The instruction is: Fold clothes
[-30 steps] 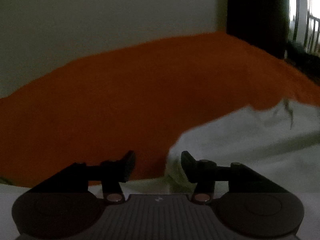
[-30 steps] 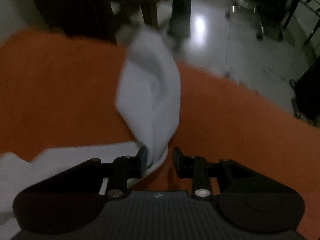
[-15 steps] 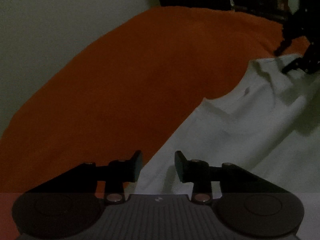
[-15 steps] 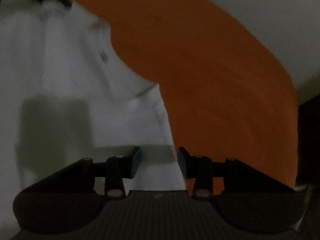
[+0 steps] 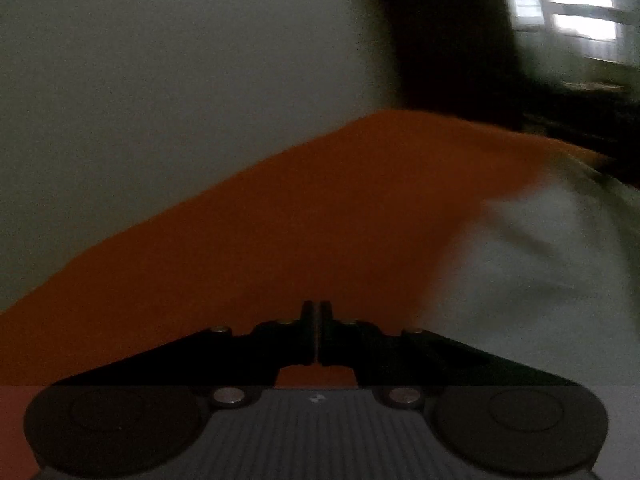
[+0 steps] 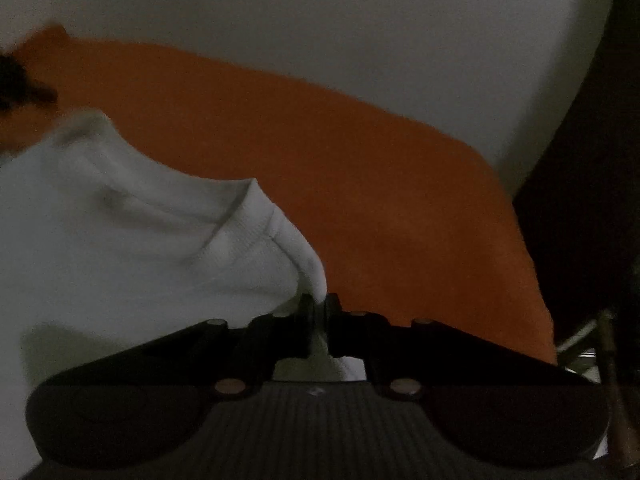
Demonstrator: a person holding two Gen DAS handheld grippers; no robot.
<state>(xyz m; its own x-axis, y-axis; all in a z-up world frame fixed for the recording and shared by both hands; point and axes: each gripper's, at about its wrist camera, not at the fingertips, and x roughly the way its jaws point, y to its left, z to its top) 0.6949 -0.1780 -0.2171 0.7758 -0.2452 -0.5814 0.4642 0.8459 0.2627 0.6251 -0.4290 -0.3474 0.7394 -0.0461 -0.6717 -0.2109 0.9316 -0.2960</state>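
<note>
Orange surface [image 5: 280, 248], prob. a bed or table w/ orange cover; can't tell which. Runs back to a pale wall [image 5: 160, 80]. White garment [image 6: 120, 240] lies on it, spread flat over near side, w/ a seamed edge raised off the cover. In left view garment is at right, blurred. Rest of orange cover bare.

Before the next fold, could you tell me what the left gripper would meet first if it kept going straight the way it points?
Most likely the orange cover: the left gripper, shut with nothing visible between its fingers, points slightly down at it. The white garment lies off to its right. Depth is unclear.
</note>
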